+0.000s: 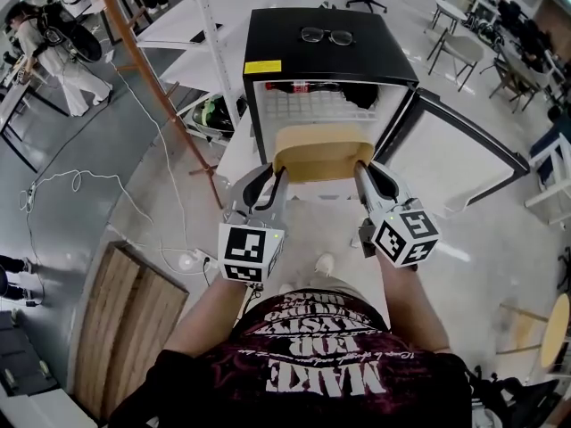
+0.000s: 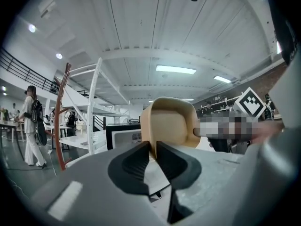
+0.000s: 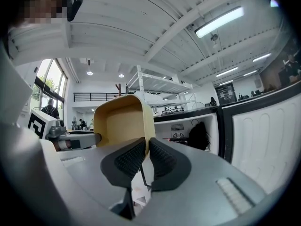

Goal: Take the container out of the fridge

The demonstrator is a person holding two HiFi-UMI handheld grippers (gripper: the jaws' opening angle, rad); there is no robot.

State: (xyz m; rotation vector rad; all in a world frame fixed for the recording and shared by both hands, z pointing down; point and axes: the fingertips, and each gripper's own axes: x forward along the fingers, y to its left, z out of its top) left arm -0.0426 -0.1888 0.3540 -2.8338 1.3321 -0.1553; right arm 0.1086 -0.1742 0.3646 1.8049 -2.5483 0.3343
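Note:
A tan open-topped container (image 1: 321, 150) hangs in front of the small black fridge (image 1: 330, 56), outside its open compartment. My left gripper (image 1: 278, 175) is shut on the container's left wall, and my right gripper (image 1: 361, 171) is shut on its right wall. In the left gripper view the container (image 2: 171, 124) rises above my left gripper (image 2: 153, 148), whose dark pads pinch the thin wall. The right gripper view shows the container (image 3: 124, 121) with its wall clamped in my right gripper (image 3: 146, 144). The fridge door (image 1: 459, 154) stands open to the right.
Glasses (image 1: 326, 36) lie on the fridge top. A bottle (image 1: 299, 86) and a dark item (image 1: 359, 94) sit on the wire shelf inside. A white shelving frame (image 1: 210, 34) and a slanted wooden pole (image 1: 143, 69) stand left; a wooden board (image 1: 125, 328) lies lower left.

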